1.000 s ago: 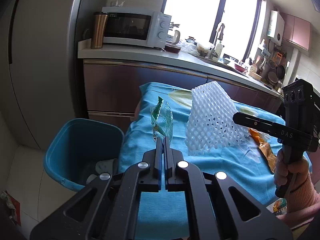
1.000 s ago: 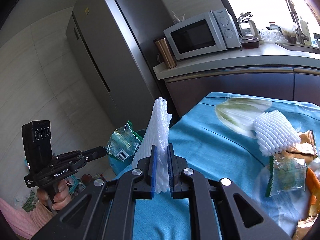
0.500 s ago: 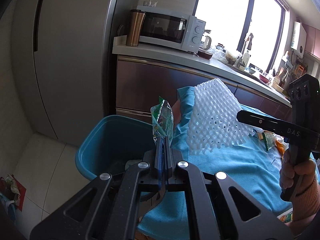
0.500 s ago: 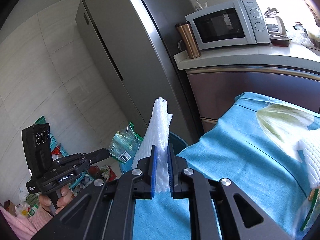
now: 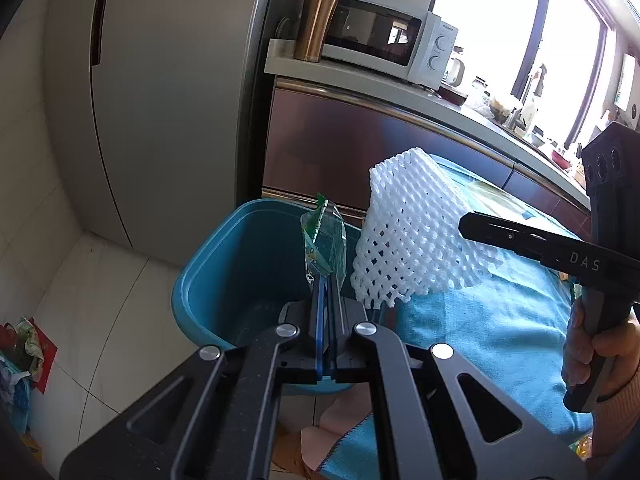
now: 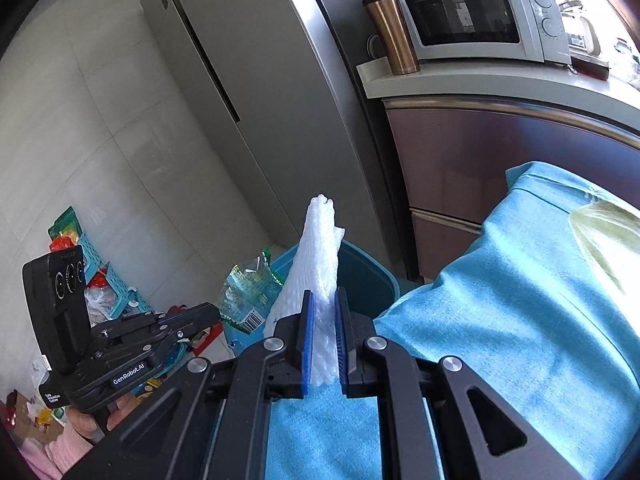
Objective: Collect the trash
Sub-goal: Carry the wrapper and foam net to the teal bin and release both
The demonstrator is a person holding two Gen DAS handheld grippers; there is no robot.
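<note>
Above bin (image 5: 208, 280): left gripper (image 5: 329, 280) clamps wrapper (image 5: 326, 240), right gripper (image 6: 322, 304) clamps foam net (image 6: 320, 256); bin bottom hidden

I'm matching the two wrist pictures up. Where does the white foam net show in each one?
Left wrist view: the white foam net is right of centre, held from the right by the right gripper, beside the blue bin.
Right wrist view: the net stands edge-on at centre, clamped between the blue fingers.
Shared landmark: the white microwave on the counter.
</note>
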